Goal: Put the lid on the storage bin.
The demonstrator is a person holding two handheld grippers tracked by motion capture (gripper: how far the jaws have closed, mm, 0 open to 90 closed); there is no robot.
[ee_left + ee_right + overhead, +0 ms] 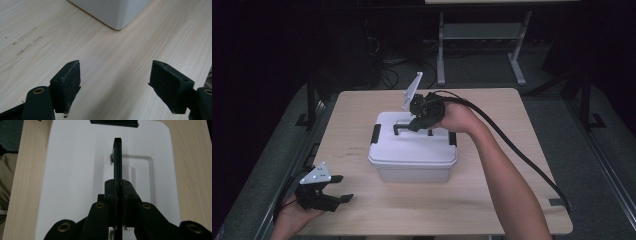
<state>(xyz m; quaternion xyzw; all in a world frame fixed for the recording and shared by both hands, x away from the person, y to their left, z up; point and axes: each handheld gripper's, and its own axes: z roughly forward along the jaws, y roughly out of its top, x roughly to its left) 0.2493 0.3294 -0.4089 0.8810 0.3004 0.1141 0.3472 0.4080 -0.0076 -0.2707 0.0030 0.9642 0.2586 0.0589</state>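
A white plastic box (pixel 412 170) with a white lid (pixel 412 145) stands in the middle of the wooden table. Its black carry handle (pixel 401 128) is swung up off the lid. My right gripper (pixel 414 126) is shut on that handle; in the right gripper view the handle (pixel 117 157) stands edge-on between the pressed pads, above the lid's recess (pixel 142 177). My left gripper (pixel 343 188) rests at the table's near left corner, open, nothing between its jaws. In the left gripper view its fingers (pixel 68 80) frame bare wood, with the box's corner (pixel 117 15) farther off.
Black latches sit on the lid's left side (pixel 375 133) and right side (pixel 452 138). The tabletop (pixel 512 165) is light wood. A thick cable (pixel 522 155) trails from the right gripper across the table's right side. A metal stand (pixel 482 45) is on the floor behind.
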